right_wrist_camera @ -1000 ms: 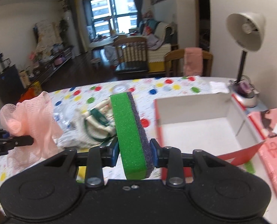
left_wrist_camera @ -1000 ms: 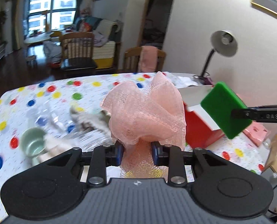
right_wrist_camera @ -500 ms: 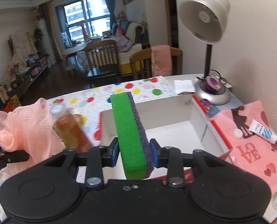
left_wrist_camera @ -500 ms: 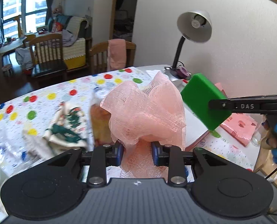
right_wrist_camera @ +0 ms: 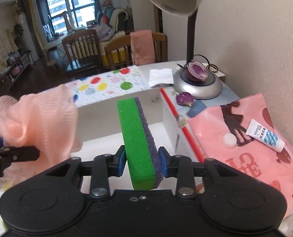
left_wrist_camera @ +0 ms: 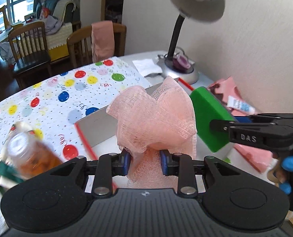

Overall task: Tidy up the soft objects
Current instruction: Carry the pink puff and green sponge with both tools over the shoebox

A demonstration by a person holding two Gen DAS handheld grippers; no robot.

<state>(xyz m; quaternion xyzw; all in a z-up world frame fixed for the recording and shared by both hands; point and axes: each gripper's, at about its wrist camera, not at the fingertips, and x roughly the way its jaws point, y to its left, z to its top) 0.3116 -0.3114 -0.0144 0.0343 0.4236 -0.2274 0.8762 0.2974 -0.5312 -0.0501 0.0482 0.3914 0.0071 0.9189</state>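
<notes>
My left gripper (left_wrist_camera: 145,163) is shut on a pink mesh bath pouf (left_wrist_camera: 154,118) and holds it over the white box with red edges (left_wrist_camera: 99,126). My right gripper (right_wrist_camera: 142,163) is shut on a green sponge with a dark scouring side (right_wrist_camera: 139,138), upright, above the inside of the same box (right_wrist_camera: 107,114). The sponge also shows in the left wrist view (left_wrist_camera: 207,118), to the right of the pouf. The pouf shows at the left in the right wrist view (right_wrist_camera: 38,118).
A desk lamp (right_wrist_camera: 195,81) with a purple onion half on its base stands behind the box. A pink bag (right_wrist_camera: 245,148) with a small tube (right_wrist_camera: 265,135) lies right of the box. A bottle of orange liquid (left_wrist_camera: 30,154) stands to the left on the spotted tablecloth (left_wrist_camera: 67,90).
Both grippers have moved right and forward, from over the cluttered tablecloth to above the open box. Each keeps its hold on its object.
</notes>
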